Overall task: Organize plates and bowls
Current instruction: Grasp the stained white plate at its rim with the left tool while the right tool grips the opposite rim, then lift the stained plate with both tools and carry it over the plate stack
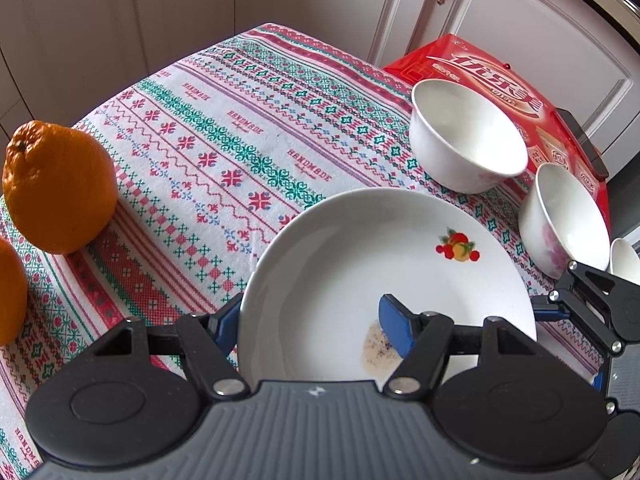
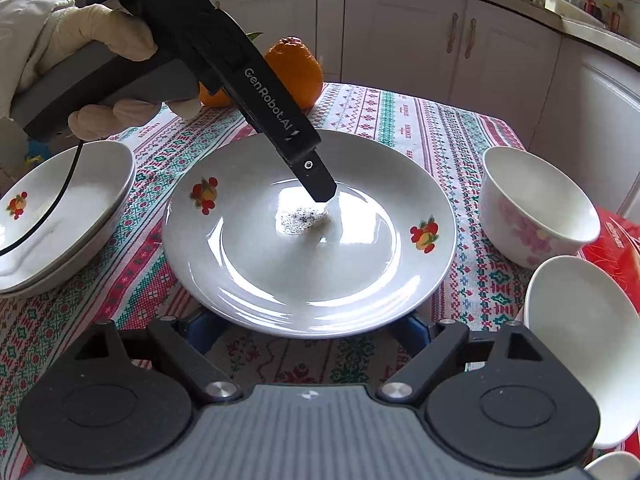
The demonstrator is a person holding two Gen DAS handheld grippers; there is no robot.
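A: Where's the plate?
B: The fruit-print plate (image 2: 308, 256) sits mid-worktop (image 1: 200, 152). The left hand-held gripper (image 1: 316, 326) straddles its rim – one blue pad inside by a dark smudge, one outside; whether the pads press I cannot tell.
A: And the right hand-held gripper (image 2: 310, 330)?
B: Jaws apart at the plate's near edge, tips hidden beneath it.
A: Around it?
B: Stacked shallow dishes (image 2: 60, 216) on the left, two white bowls (image 1: 466, 136) and a red box (image 1: 500, 76) on the right, oranges (image 1: 60, 186) behind – a tilted white dish (image 2: 580, 344) is cut off.

White plate (image 2: 248, 280) with red fruit motifs
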